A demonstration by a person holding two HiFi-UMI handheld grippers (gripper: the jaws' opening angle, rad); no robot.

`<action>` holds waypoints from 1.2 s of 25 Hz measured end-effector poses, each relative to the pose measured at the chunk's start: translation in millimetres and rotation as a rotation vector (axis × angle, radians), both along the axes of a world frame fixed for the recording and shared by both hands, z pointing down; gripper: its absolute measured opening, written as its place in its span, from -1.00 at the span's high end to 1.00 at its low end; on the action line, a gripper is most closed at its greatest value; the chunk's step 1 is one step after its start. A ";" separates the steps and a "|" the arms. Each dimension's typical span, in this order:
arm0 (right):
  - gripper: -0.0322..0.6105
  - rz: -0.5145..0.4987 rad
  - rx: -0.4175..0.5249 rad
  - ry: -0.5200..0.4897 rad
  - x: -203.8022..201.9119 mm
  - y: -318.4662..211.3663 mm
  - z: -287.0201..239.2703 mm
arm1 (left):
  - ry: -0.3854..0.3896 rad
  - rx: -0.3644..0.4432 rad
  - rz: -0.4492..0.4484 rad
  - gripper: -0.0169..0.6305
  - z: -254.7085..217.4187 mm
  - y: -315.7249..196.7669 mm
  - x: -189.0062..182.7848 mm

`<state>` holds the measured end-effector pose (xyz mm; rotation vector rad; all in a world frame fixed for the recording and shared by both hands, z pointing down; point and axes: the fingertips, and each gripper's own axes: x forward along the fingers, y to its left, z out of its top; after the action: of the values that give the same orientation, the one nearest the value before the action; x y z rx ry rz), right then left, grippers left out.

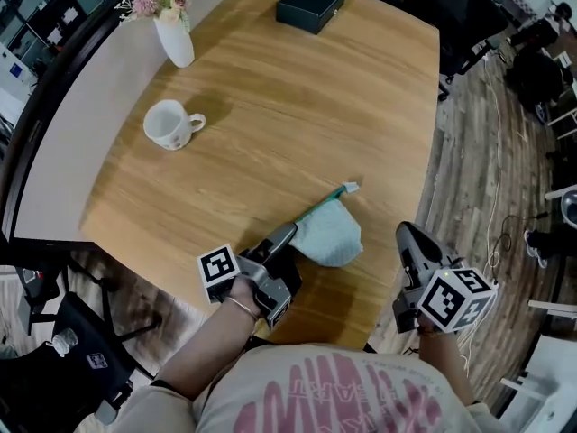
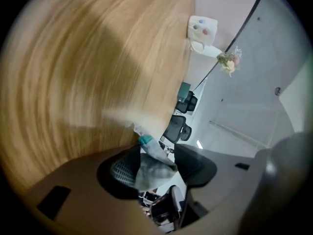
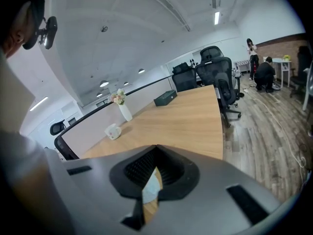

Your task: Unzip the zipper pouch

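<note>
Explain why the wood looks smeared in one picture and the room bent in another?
Left gripper view: the table is streaked by motion blur, and the pouch close to the lens is soft. Right gripper view: sharp, but the wide lens curves the table edge and ceiling. Head view: crisp, with soft shadows beside the mug and vase.

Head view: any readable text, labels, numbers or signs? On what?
Shirt: pink lettering, cut off and blurred, unreadable.
Marker cubes: square code patterns, no words.
Patch on black bag: too small to read.
Mug, box: no text visible.
</note>
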<state>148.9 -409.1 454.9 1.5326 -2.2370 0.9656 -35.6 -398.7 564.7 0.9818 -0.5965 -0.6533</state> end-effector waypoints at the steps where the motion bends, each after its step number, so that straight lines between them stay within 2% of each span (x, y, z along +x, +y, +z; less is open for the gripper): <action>1: 0.91 0.004 -0.005 0.000 0.1 -1.2 1.6 | 0.001 0.002 0.013 0.27 1.8 -3.6 1.9; 4: 0.91 0.016 -0.013 0.005 1.2 -0.7 4.4 | 0.005 0.023 0.086 0.38 3.7 -12.2 13.0; 6: 0.91 0.024 -0.017 0.005 2.5 1.9 5.6 | -0.023 0.053 0.147 0.60 3.9 -16.6 21.2; 7: 0.91 0.027 -0.018 0.004 3.1 3.6 6.3 | -0.048 0.076 0.175 0.80 3.5 -19.1 24.5; 8: 0.91 0.032 -0.018 0.003 3.9 5.3 7.0 | -0.073 0.110 0.199 0.86 1.5 -21.8 27.6; 14: 0.91 0.048 0.015 -0.036 4.2 22.6 -2.8 | -0.293 0.504 0.294 0.91 -55.5 -13.3 38.6; 16: 0.91 0.029 0.051 -0.065 1.2 30.4 -15.0 | -0.431 0.672 0.336 0.91 -76.8 -2.1 38.8; 18: 0.91 -0.006 0.091 -0.113 -4.5 39.9 -31.5 | -0.540 0.841 0.380 0.91 -101.2 11.7 43.0; 22: 0.91 -0.131 0.139 -0.233 -24.3 63.7 -67.7 | -0.731 1.094 0.489 0.91 -141.4 50.7 50.2; 26: 0.91 -0.290 0.143 -0.377 -47.6 91.0 -99.2 | -0.941 1.295 0.626 0.91 -167.0 97.1 46.0; 29: 0.90 -0.401 0.065 -0.483 -64.9 117.1 -105.5 | -1.079 1.378 0.689 0.91 -180.6 128.0 39.4; 30: 0.80 -0.436 0.039 -0.508 -71.2 126.1 -105.9 | -1.125 1.399 0.701 0.91 -184.0 137.9 37.8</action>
<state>77.7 -283.0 349.1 0.7995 -2.7756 1.2709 2.1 -260.8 380.7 2.7758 -0.6353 0.3363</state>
